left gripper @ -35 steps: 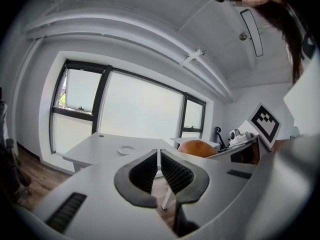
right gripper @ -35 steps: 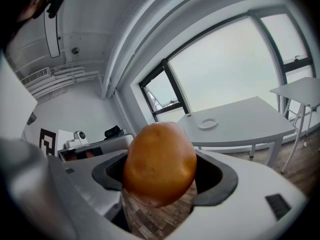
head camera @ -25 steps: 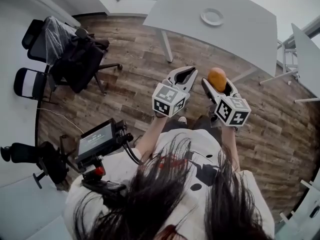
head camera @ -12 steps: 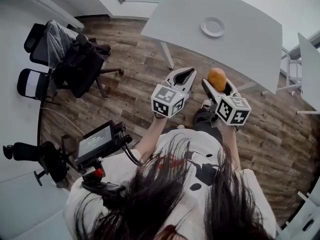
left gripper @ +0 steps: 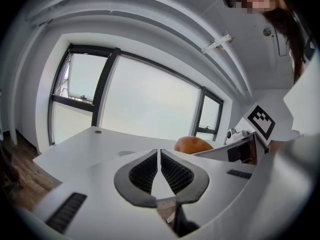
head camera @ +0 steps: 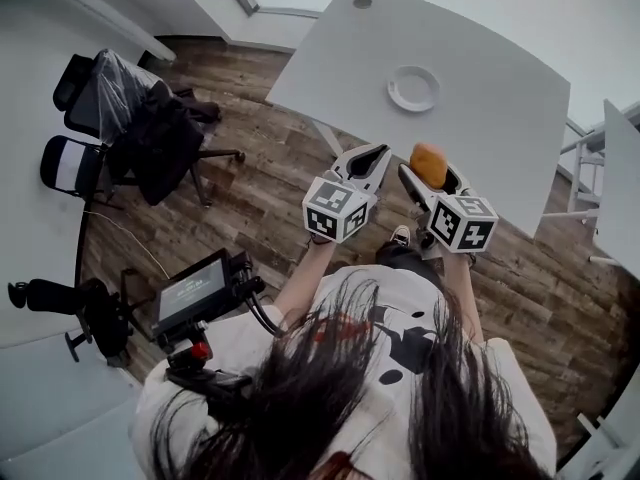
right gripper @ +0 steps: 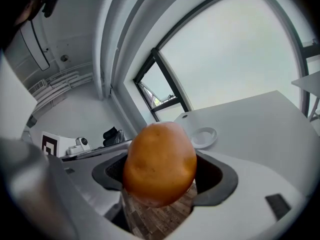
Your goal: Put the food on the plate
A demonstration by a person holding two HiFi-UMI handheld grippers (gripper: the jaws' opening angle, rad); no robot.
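An orange-brown bread roll is held in my right gripper, which is shut on it just short of the table's near edge. The roll fills the middle of the right gripper view, and it also peeks over my jaws in the left gripper view as the roll. A small white plate lies on the white table, ahead of both grippers; the plate shows beyond the roll. My left gripper is shut with nothing in it, beside the right one.
A black office chair with a dark coat stands on the wood floor at the left. A monitor rig hangs by the person's left side. Another white table edge is at the far right.
The person has walked toward the table: it and the plate have come closer, and both grippers now reach its near edge. The roll stays held.
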